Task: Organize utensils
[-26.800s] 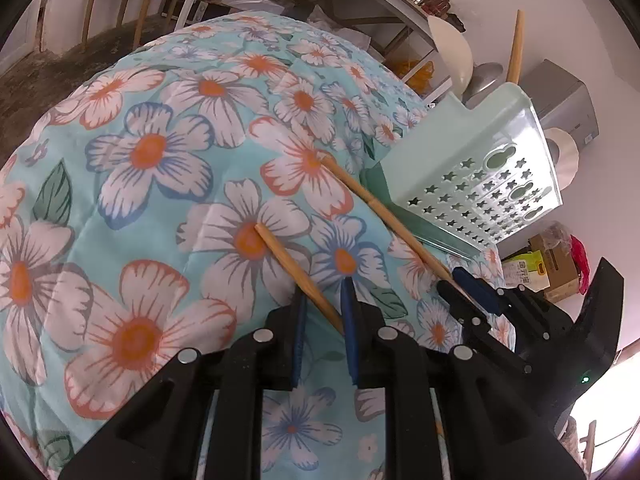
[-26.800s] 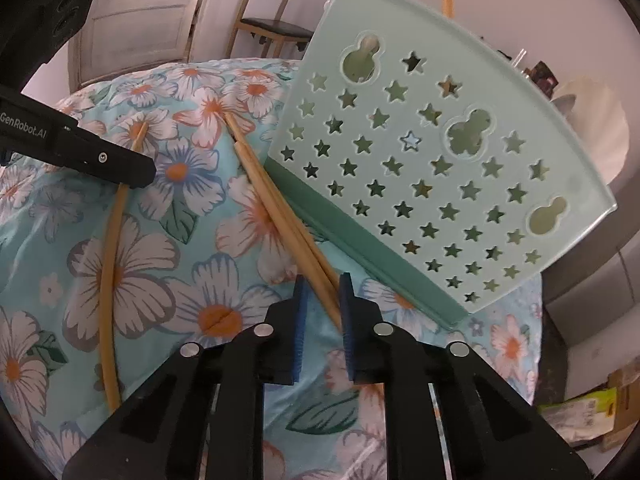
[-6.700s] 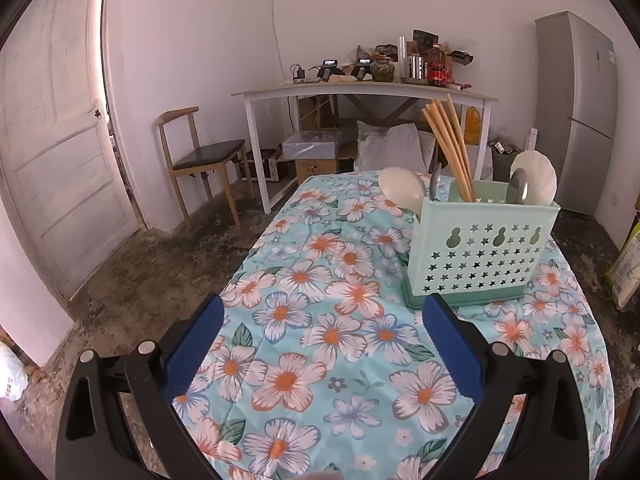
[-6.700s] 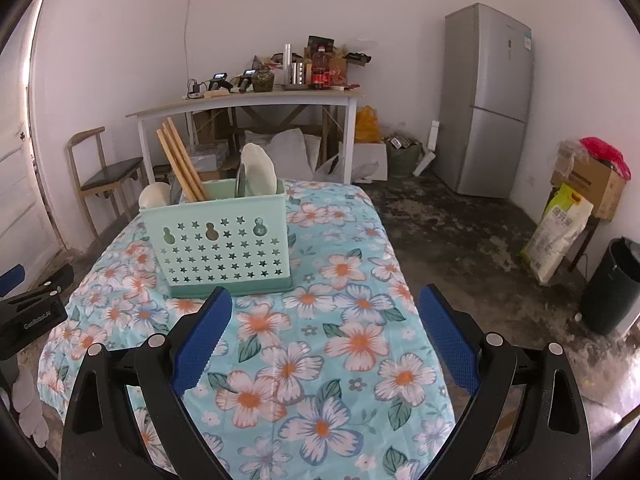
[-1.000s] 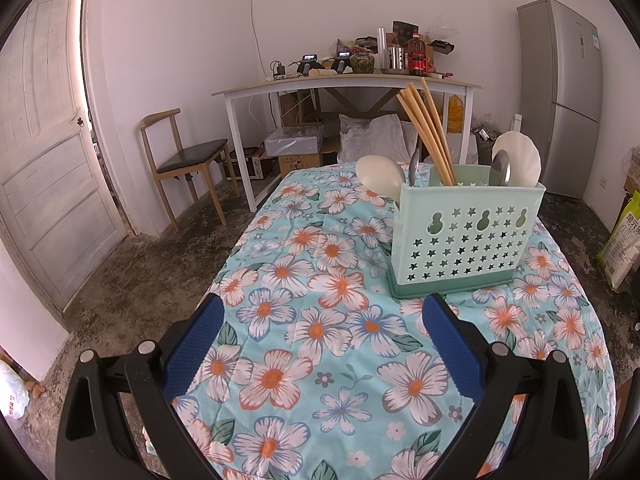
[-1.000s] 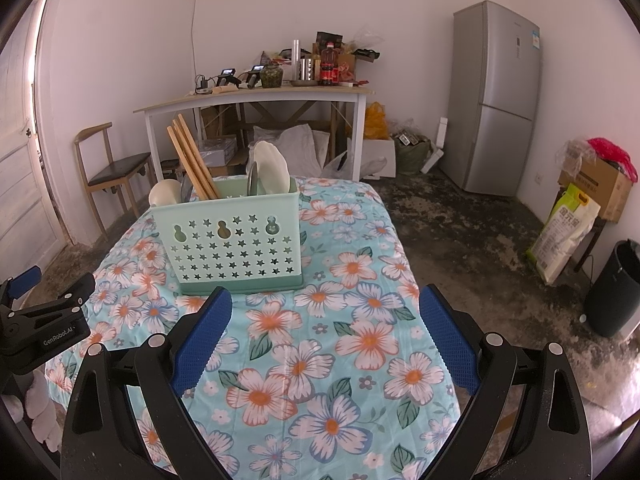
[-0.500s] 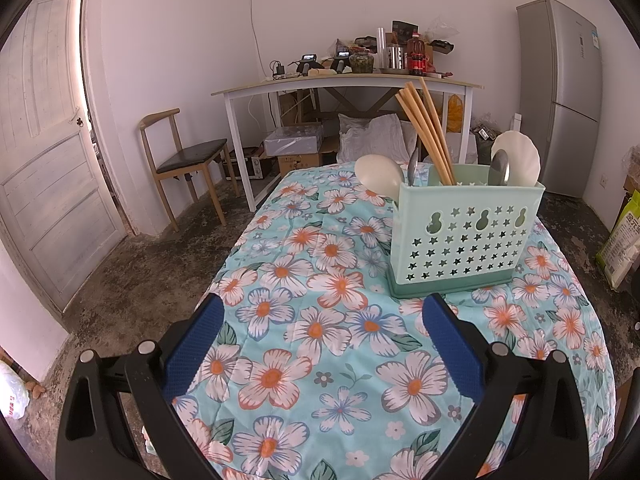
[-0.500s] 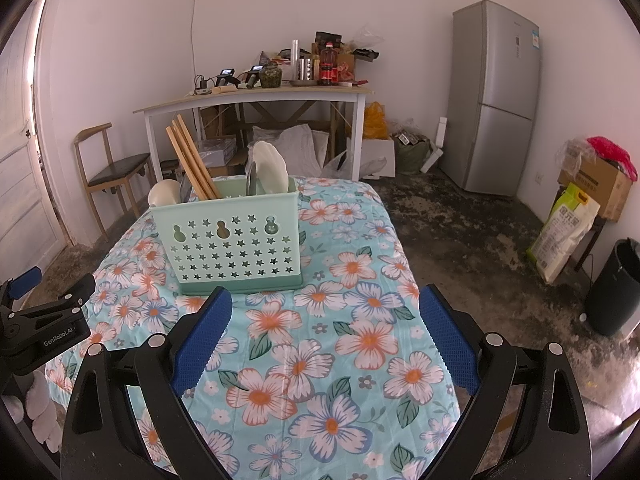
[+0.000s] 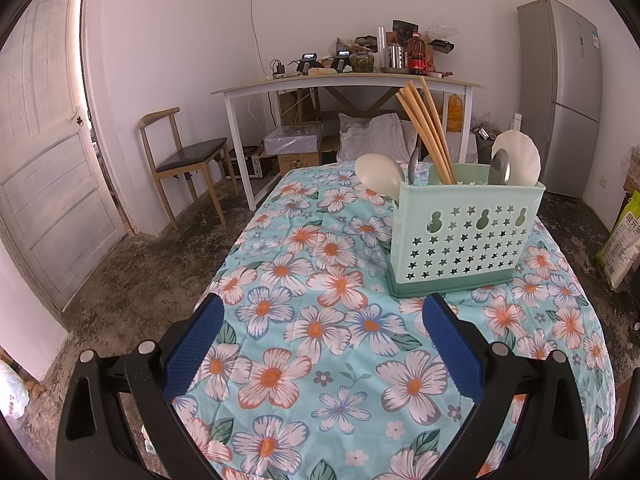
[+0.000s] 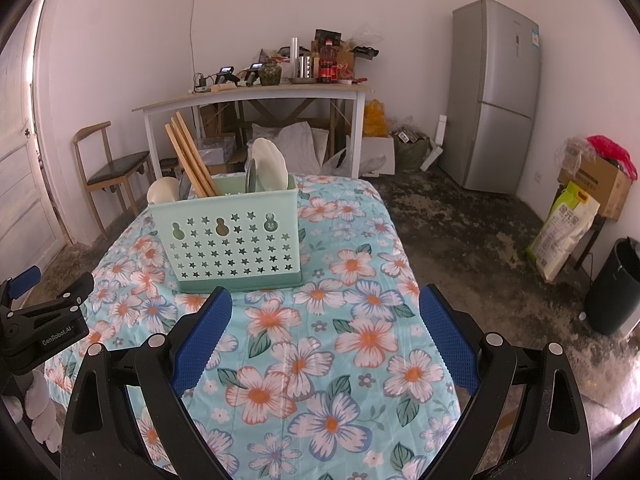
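A mint green utensil holder (image 9: pixel 464 236) with star holes stands upright on the floral tablecloth (image 9: pixel 320 320). It also shows in the right wrist view (image 10: pixel 236 236). Wooden chopsticks (image 9: pixel 426 132) lean out of it, beside white spoons (image 9: pixel 378 174) and a metal spoon (image 9: pixel 500 166). My left gripper (image 9: pixel 322 344) is open and empty, held back above the near table edge. My right gripper (image 10: pixel 324 340) is open and empty, also well short of the holder. The left gripper shows at the left edge of the right wrist view (image 10: pixel 40 320).
A white side table (image 9: pixel 344 84) with clutter stands against the back wall, a wooden chair (image 9: pixel 188 160) to its left. A grey fridge (image 10: pixel 496 96) stands at the right. A black bin (image 10: pixel 616 288), a sack and boxes sit on the floor to the right.
Over the last second nothing has visibly changed. Long before, both grippers were shut on chopsticks lying on the cloth; the chopsticks stand in the holder now.
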The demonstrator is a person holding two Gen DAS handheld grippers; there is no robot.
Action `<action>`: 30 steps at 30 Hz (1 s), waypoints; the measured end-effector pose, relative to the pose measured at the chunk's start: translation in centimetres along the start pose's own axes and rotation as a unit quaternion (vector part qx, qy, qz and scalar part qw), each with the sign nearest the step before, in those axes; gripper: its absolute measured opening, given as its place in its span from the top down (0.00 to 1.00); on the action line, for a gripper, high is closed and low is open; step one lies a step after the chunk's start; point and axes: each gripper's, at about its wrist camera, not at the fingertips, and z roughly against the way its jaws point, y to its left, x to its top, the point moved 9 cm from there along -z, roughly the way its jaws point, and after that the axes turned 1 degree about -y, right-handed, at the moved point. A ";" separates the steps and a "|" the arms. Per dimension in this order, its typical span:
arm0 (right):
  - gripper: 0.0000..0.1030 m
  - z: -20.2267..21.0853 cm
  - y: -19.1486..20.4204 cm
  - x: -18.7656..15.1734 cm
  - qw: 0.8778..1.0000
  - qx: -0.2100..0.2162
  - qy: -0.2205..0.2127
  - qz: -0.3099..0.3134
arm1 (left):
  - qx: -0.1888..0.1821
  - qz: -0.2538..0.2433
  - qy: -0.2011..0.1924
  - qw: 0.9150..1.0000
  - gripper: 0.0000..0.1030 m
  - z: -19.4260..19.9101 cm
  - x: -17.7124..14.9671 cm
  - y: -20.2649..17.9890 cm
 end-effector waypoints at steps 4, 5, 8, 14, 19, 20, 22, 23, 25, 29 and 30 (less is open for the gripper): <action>0.12 0.1 0.1 -0.2 1.000 0.001 0.002 0.000 | 0.000 0.000 0.000 1.000 0.06 0.0 0.0 0.1; 0.12 0.1 0.1 -0.2 1.000 0.001 0.003 0.000 | 0.000 0.000 0.000 1.000 0.06 -0.1 0.0 0.1; 0.12 -0.1 -0.2 -0.2 1.000 0.001 0.005 0.000 | 0.001 0.001 0.000 1.000 0.06 0.0 0.0 0.0; 0.12 -0.2 -0.4 -0.2 1.000 0.002 0.006 0.000 | 0.000 0.001 0.001 1.000 0.06 0.0 -0.1 0.0; 0.12 -0.2 -0.4 -0.2 1.000 0.002 0.006 0.000 | 0.000 0.001 0.000 1.000 0.06 -0.1 0.0 0.1; 0.12 -0.2 -0.4 -0.2 1.000 0.002 0.006 0.000 | 0.000 0.001 0.000 1.000 0.06 0.0 -0.1 0.0; 0.12 -0.1 -0.4 -0.2 1.000 0.002 0.006 0.001 | 0.000 0.000 0.000 1.000 0.06 0.0 0.0 0.0; 0.12 -0.2 -0.4 -0.2 1.000 0.002 0.006 0.000 | 0.000 0.000 0.000 1.000 0.06 0.0 0.0 0.0; 0.12 -0.1 -0.4 -0.2 1.000 0.002 0.006 0.000 | 0.000 0.001 0.001 1.000 0.06 0.0 0.0 0.0; 0.12 -0.1 -0.4 -0.1 1.000 0.002 0.006 0.001 | 0.000 0.001 0.001 1.000 0.06 0.0 0.0 0.0; 0.12 -0.1 -0.4 -0.1 1.000 0.002 0.006 0.001 | 0.000 0.001 0.001 1.000 0.06 0.0 0.0 0.1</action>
